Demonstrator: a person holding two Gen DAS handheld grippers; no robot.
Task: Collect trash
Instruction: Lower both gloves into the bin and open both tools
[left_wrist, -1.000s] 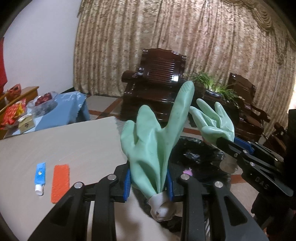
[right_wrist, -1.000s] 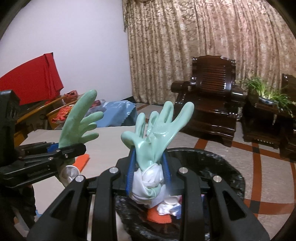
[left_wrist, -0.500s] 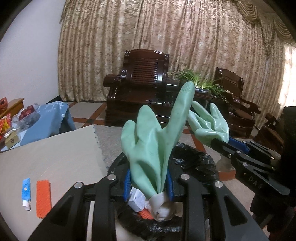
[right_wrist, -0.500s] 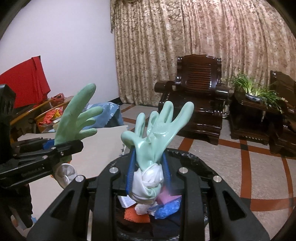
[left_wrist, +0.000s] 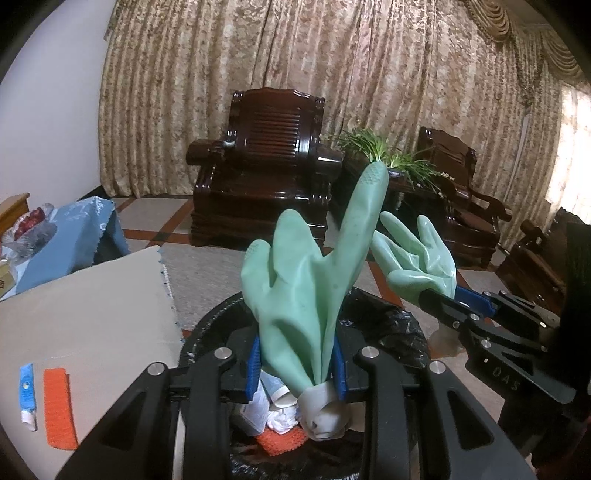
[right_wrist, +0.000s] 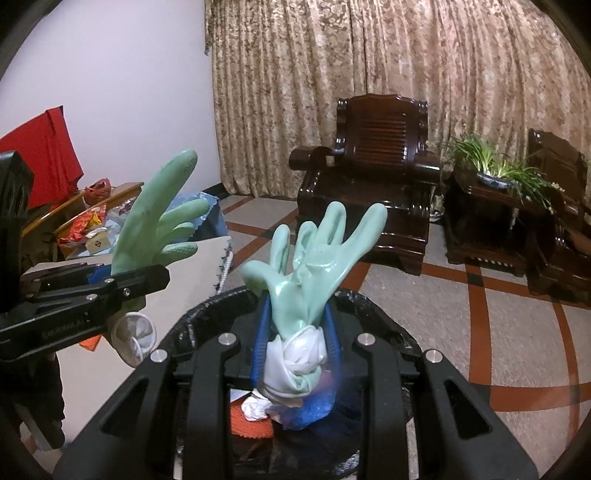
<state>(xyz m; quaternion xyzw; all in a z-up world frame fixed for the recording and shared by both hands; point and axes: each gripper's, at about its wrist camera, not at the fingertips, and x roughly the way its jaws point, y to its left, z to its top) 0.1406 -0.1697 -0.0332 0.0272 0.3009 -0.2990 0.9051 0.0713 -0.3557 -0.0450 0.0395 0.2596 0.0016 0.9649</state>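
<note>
Now shifted above bin (left_wrist: 207, 328), both grippers (left_wrist: 297, 369) (right_wrist: 295, 350) clamping gloves (left_wrist: 306, 295) (right_wrist: 314, 280); release pending, tube (left_wrist: 27, 391) and pad (left_wrist: 59, 408) beside bin remaining.

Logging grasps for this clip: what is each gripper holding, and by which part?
Each holds one green rubber glove, pinched near the cuff, fingers pointing up: the left gripper the left glove, the right gripper the right glove.

Two mint-green rubber gloves (left_wrist: 306, 295) (right_wrist: 314, 273), fingers up, above black-lined trash bin (left_wrist: 391, 325).
</note>
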